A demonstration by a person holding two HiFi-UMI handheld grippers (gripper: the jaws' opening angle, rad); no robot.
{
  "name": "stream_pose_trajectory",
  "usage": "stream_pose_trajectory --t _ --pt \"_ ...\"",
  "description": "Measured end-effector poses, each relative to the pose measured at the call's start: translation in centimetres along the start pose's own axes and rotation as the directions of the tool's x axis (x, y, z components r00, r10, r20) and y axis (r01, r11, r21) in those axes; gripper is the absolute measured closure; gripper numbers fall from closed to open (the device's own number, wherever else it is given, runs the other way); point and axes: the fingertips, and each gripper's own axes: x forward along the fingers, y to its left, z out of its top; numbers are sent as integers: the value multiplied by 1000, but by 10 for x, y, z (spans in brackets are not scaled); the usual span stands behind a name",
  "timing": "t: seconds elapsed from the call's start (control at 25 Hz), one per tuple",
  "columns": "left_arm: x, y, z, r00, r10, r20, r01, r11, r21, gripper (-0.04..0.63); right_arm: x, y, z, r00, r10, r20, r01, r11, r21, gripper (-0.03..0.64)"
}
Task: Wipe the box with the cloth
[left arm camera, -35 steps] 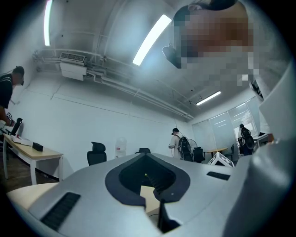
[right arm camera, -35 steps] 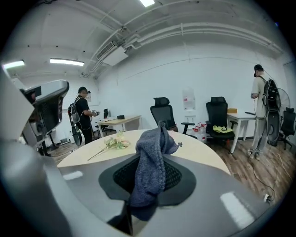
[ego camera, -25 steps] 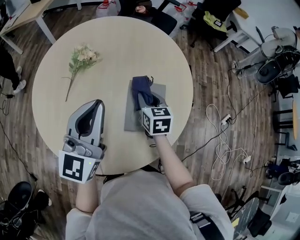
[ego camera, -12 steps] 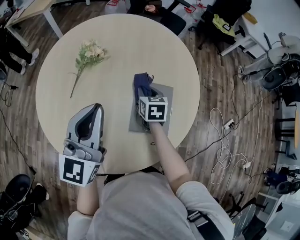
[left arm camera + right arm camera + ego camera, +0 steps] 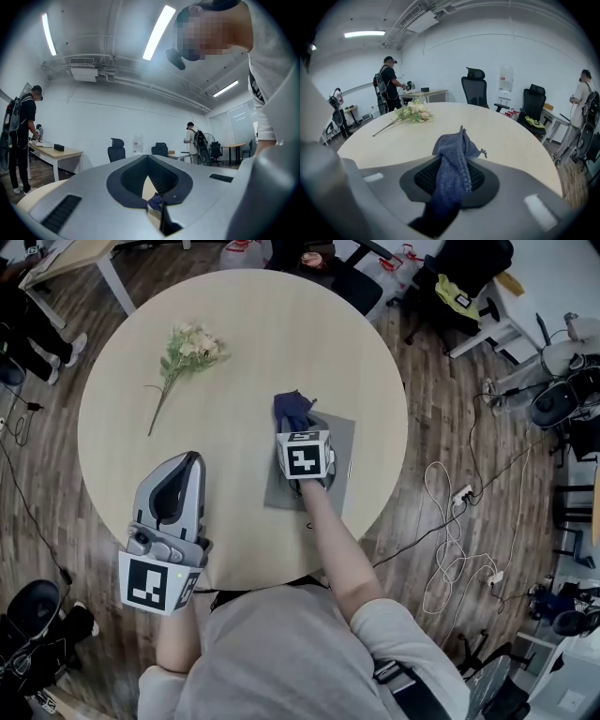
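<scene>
A flat grey box (image 5: 339,448) lies on the round table (image 5: 244,334), right of centre. My right gripper (image 5: 298,425) is over the box's far left part, shut on a dark blue cloth (image 5: 292,409) that bunches past the box's far edge. In the right gripper view the cloth (image 5: 454,161) hangs between the jaws and drapes forward; the box is hidden beneath. My left gripper (image 5: 191,461) rests near the table's front left, jaws together with nothing in them. In the left gripper view its tips (image 5: 149,161) meet.
A sprig of pale flowers (image 5: 187,348) lies at the table's far left. Office chairs (image 5: 476,89), desks and standing people surround the table. Cables (image 5: 450,521) trail on the wooden floor to the right.
My right gripper has slid the cloth away from me across the box, towards its far edge. The left gripper has stayed in place.
</scene>
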Motion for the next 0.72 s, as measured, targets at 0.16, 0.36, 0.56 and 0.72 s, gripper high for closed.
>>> stream_pose_trajectory --t 0.16,0.36,0.56,0.72 --pt "3 -4 1 1000 -8 0 8 1000 0 588 -2 -3 1 1000 -16 -7 16 999 -41 528" --pt "9 -6 2 1000 -24 4 24 1000 -3 588 -13 -36 -10 997 -73 -23 72 997 -13 534" --pt "17 -15 4 998 -56 6 56 998 -1 588 -25 -60 -22 995 -99 -15 100 995 25 535" --pt "21 -20 6 996 -84 11 84 996 -2 588 -38 -84 -32 986 -162 -25 163 984 66 535"
